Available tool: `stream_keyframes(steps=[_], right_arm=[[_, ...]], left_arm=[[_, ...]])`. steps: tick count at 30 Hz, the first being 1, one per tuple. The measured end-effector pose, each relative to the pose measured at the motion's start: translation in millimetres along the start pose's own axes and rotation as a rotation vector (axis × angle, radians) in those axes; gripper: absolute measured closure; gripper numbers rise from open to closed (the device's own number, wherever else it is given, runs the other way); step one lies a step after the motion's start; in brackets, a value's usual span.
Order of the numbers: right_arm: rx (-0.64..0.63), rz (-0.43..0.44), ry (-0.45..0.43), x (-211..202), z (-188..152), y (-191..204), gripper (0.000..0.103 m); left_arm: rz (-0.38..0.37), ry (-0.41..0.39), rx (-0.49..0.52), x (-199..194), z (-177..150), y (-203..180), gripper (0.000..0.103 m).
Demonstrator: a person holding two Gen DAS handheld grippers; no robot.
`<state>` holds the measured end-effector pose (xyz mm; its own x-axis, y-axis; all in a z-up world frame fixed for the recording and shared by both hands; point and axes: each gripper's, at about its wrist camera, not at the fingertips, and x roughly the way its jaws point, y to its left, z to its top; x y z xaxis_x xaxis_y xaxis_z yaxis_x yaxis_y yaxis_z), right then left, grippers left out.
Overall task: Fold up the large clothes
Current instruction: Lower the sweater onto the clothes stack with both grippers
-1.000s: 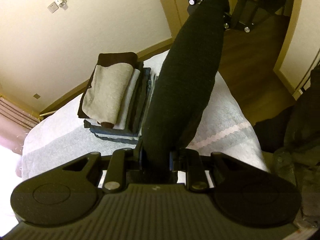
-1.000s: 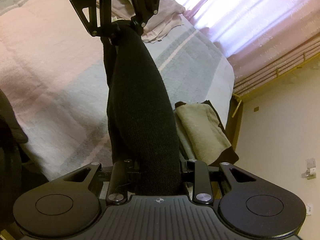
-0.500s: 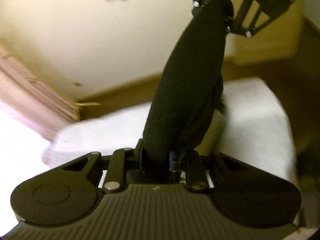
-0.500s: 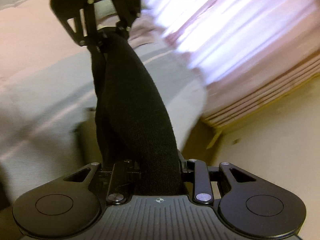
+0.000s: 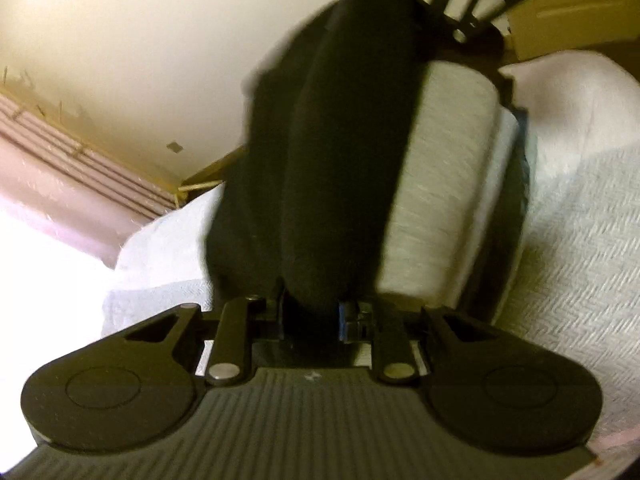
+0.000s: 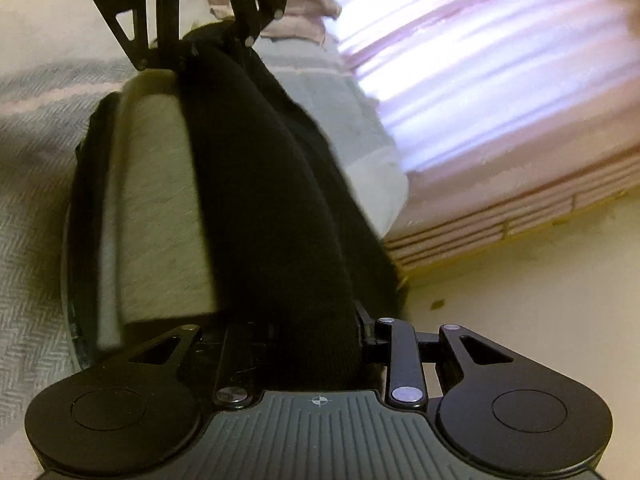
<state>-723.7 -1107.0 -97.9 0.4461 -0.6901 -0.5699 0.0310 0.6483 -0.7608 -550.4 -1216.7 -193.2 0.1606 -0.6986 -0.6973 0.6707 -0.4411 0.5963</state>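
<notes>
A folded black garment (image 5: pixel 340 152) stretches as a thick roll between my two grippers. My left gripper (image 5: pixel 312 312) is shut on one end, and my right gripper (image 6: pixel 316 344) is shut on the other end of the black garment (image 6: pixel 272 200). Each gripper shows at the top of the other's view: the right gripper (image 5: pixel 460 8) and the left gripper (image 6: pixel 200 40). Just under the garment is a stack of folded clothes (image 5: pixel 444 184) with a beige piece on top (image 6: pixel 156 208). I cannot tell whether the garment touches the stack.
The stack rests on a bed with a pale woven bedspread (image 5: pixel 580 248) (image 6: pixel 28 240), close to its corner. A cream wall (image 5: pixel 140 60) and a pink curtain (image 6: pixel 500 80) lie beyond the bed's edge. More pink cloth (image 6: pixel 304 12) lies farther up the bed.
Both grippers have swung over and come down with the black garment. The stack of folded clothes, off to the side a second ago, is now close beneath it and fills the views.
</notes>
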Motion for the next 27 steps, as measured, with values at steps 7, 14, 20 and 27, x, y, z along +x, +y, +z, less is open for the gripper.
stream_keyframes(steps=[7,14,20,27], right_arm=[[0.051,0.012,0.043,-12,1,-14,0.075],[0.107,-0.073,0.039,-37,11,-13,0.076],[0.033,-0.050,0.074,-27,0,15,0.076],[-0.041,-0.056,0.099,-36,-3,14,0.072]], left_arm=[[0.010,-0.021,0.025,-4,5,11,0.084],[0.077,-0.095,0.027,-16,9,11,0.084],[0.044,-0.065,0.030,-2,2,-21,0.084],[0.047,-0.045,0.081,-8,11,-17,0.084]])
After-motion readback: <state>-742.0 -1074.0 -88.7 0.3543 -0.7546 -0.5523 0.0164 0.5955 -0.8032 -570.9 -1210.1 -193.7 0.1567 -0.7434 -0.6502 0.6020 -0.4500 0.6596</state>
